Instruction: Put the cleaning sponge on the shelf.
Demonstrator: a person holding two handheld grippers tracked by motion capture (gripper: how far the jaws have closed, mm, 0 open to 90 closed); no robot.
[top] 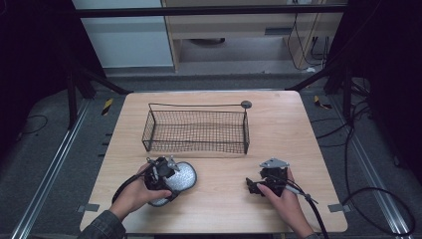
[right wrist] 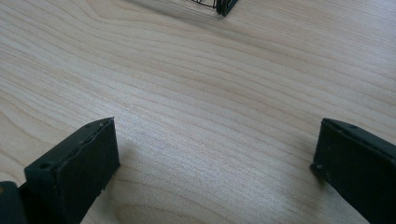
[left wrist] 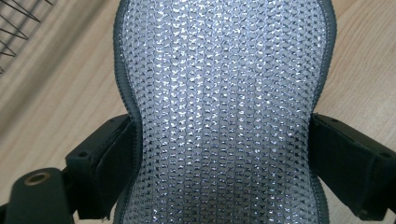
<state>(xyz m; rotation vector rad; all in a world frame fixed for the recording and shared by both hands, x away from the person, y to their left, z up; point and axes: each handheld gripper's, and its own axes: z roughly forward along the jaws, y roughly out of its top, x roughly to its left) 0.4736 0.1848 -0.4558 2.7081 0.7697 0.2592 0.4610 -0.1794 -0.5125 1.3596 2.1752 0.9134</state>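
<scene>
- Left tool (left wrist: 219,154) clamps the silver scrubbing pad (left wrist: 224,93) at its narrow waist; keep squeeze firm, lift level towards the wire basket (top: 196,130).
- Right tool (right wrist: 215,154) released, resting on counter (right wrist: 196,84).

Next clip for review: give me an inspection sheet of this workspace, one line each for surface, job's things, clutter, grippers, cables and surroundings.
Surface: light wooden table, square.
Job's things: silver mesh scrubbing pad with a dark rim, lying flat at the near left; black wire basket upright at the table's middle, nothing seen in it.
Clutter: small grey round disc by the basket's far right corner.
Grippers: left gripper has its jaws against the pad's narrow waist on both sides; right gripper open, low over bare wood.
Cables: one black cable trails from the right gripper; more cables on the floor at right.
Surroundings: dark frame posts, grey floor, pale cabinets behind.
</scene>
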